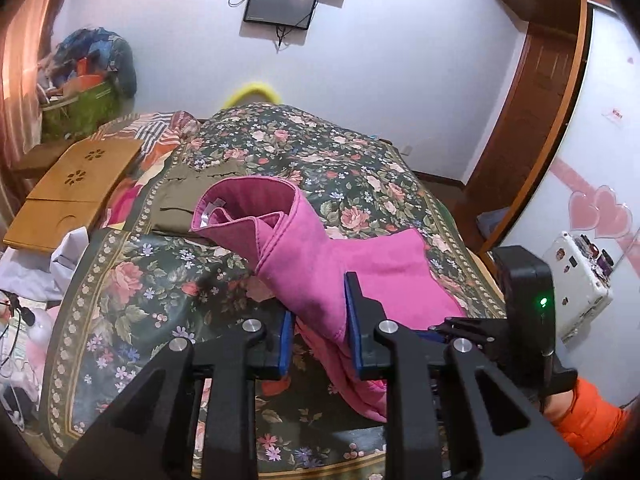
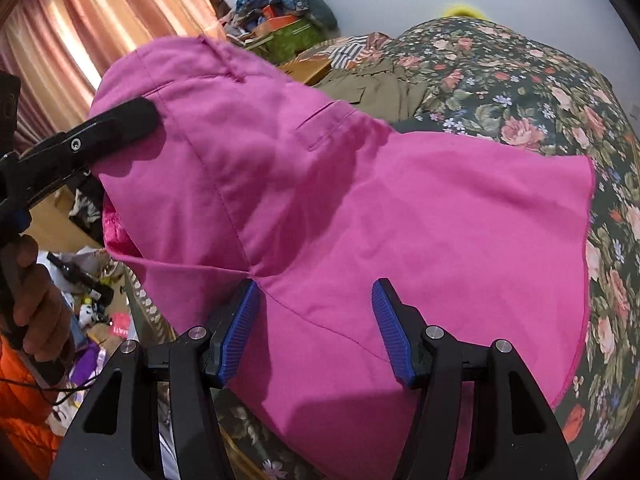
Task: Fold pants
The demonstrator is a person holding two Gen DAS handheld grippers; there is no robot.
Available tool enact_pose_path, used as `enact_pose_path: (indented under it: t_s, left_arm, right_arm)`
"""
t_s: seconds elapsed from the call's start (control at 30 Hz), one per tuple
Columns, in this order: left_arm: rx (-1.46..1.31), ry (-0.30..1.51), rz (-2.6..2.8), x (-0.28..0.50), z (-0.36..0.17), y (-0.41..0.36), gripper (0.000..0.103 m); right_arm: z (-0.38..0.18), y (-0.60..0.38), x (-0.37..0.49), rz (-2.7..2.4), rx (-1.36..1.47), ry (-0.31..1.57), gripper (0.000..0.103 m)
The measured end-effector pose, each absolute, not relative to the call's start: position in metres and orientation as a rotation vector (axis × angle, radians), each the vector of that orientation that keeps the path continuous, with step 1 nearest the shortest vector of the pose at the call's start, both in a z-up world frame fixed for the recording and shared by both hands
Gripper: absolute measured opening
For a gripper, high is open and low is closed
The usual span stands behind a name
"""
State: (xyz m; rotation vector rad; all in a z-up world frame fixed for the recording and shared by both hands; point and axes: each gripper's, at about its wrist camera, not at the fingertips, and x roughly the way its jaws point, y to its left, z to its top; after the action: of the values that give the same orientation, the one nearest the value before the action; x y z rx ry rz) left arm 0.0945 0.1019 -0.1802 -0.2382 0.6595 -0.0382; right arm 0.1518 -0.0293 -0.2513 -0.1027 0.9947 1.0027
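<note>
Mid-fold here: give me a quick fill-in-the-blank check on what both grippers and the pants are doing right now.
1. The pants being folded are ____ in colour.
2. The left gripper is shut on the ____.
3. The right gripper has its jaws ____, with fabric lying between them.
4. On the floral bedspread, beyond the pink pair, lies a second garment coloured ____.

Missing words: pink; pants; open; olive
</note>
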Motion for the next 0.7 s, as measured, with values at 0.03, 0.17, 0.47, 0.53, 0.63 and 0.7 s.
enact_pose_path:
  t_s: [0.03,0.17,0.47,0.53,0.63,0.7]
  left_arm:
    - [-0.236,0.658,-0.038,0.094,-0.18,0.101,0.022]
    - [-0.23,0.647,-0.047,0.094,-0.175,0.099,0.021]
    - [-0.166,0.61,-0.085,0.099,-0.156,0.079,0.021]
    - [-0.15,0.601,-0.111,0.102,-0.151,0.069,0.021]
    - [-0.124,0.597,-0.139,0.109,-0.147,0.054,0.021]
    - [-0.118,0.6,-0.166,0.114,-0.145,0.044,0.021]
  right_arm:
    - [-0.25,-0.03,0.152,1.005,-0.1,0.998,0.056]
    - [-0.241,-0.047,0.154,0.979,-0.064,0.99,0.056]
    - [-0.244,-0.126,0.143,0.79,0.032,0.995,0.056]
    - [-0.246,-0.132,0.143,0.773,0.043,1.0,0.056]
    - [-0.252,-0.135,0.146,0.774,0.066,0.999,0.056]
    - [-0.253,-0.133,0.146,0.779,0.055,0.991,0.058]
